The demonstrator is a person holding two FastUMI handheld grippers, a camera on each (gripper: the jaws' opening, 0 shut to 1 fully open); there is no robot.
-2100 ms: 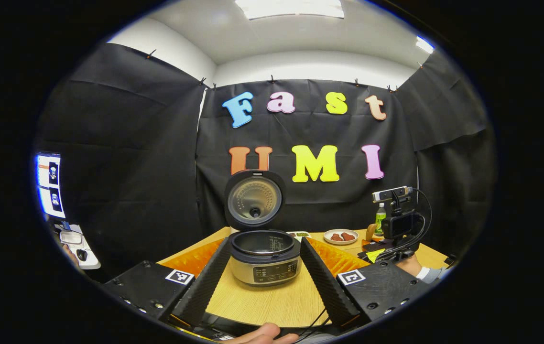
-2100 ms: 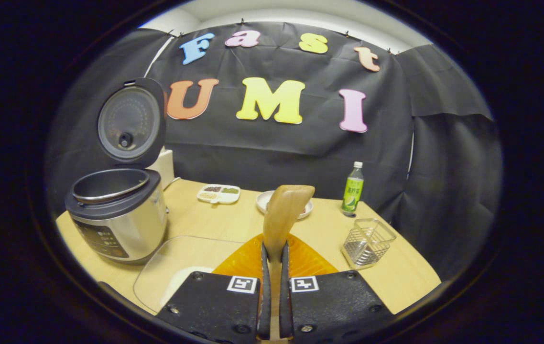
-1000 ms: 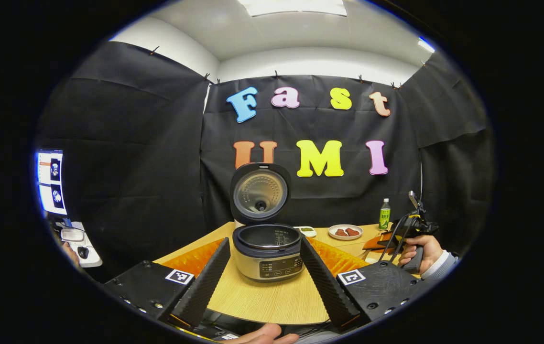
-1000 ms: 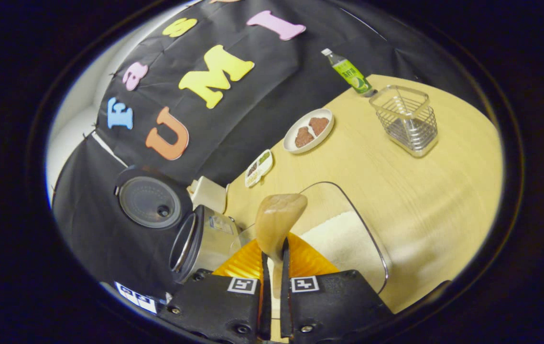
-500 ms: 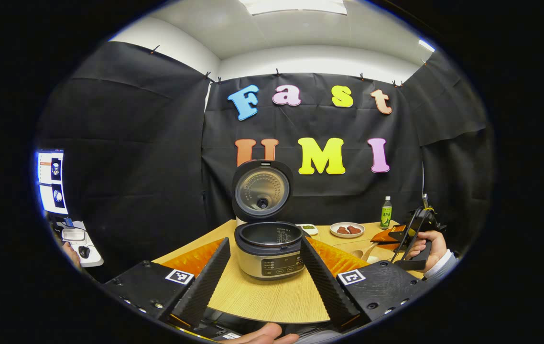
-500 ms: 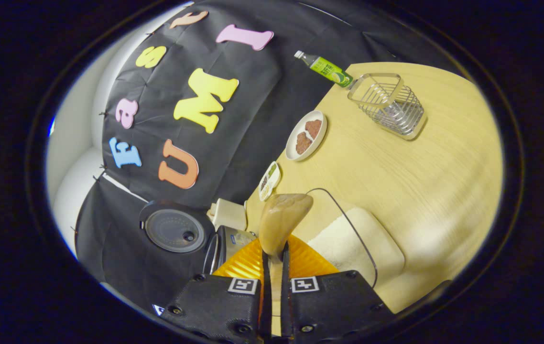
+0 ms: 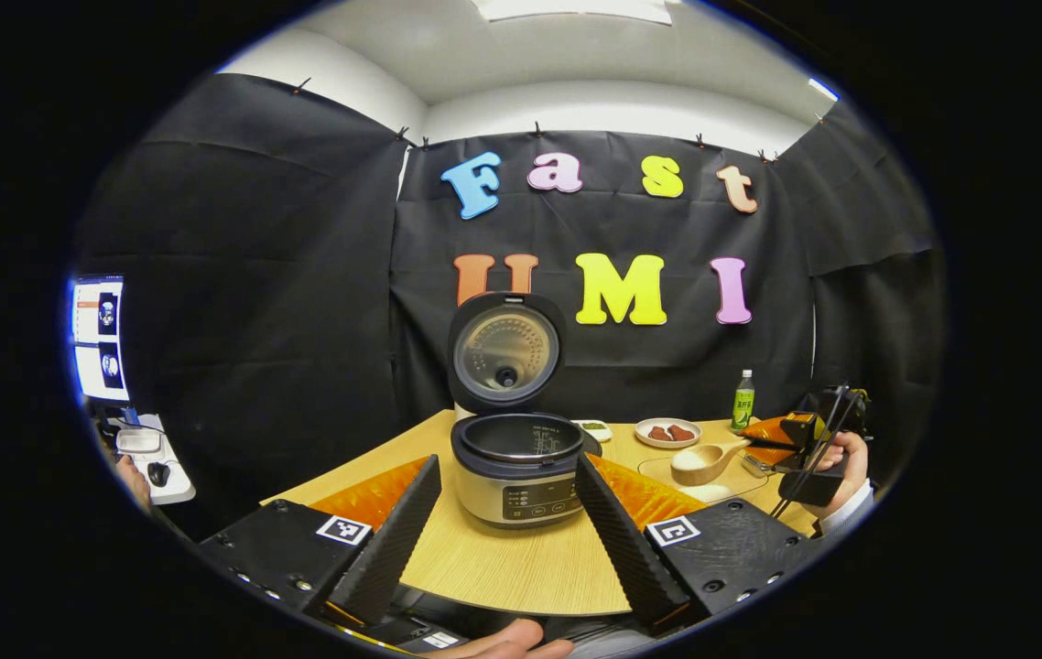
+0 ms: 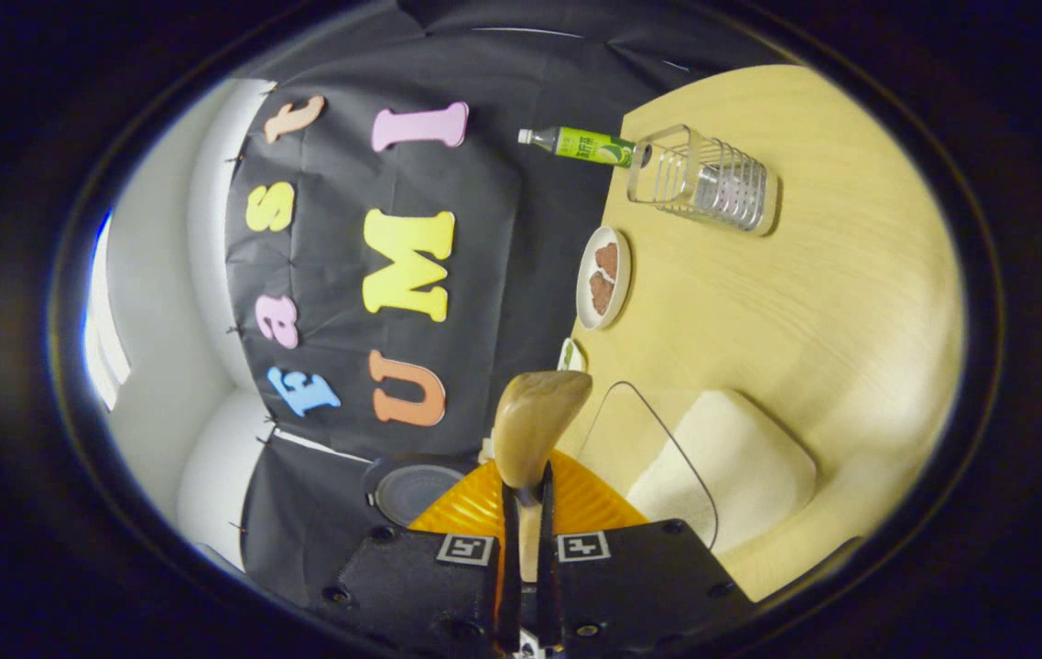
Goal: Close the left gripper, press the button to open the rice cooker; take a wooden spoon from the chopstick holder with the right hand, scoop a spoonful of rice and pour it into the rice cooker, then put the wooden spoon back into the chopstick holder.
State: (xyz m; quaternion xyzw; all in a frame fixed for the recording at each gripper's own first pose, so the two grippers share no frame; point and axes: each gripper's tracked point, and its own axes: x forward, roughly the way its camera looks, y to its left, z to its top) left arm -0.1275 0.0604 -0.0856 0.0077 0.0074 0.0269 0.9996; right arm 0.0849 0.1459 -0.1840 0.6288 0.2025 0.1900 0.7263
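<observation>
Right gripper view: my right gripper (image 8: 526, 513) clamps its jaws on the spoon (image 8: 535, 426), light, stiff wood held low on its handle, above the rice (image 8: 732, 467). Left gripper (image 7: 507, 531) jaws gape before the cooker (image 7: 516, 467).

The rice cooker (image 7: 517, 469), silver-bodied with a dark rim and a front control panel, stands at the centre of the left gripper view on the wooden surface (image 7: 521, 572), its round lid (image 7: 505, 353) swung fully up and the inner pot open. The wooden spoon (image 8: 535, 426) is light brown with a rounded bowl; in the right gripper view it rises from bottom centre, and at the right of the left gripper view it lies level above the clear container of white rice (image 8: 730, 462). The wire chopstick holder (image 8: 702, 179) sits on the surface at the upper right of the right gripper view.
</observation>
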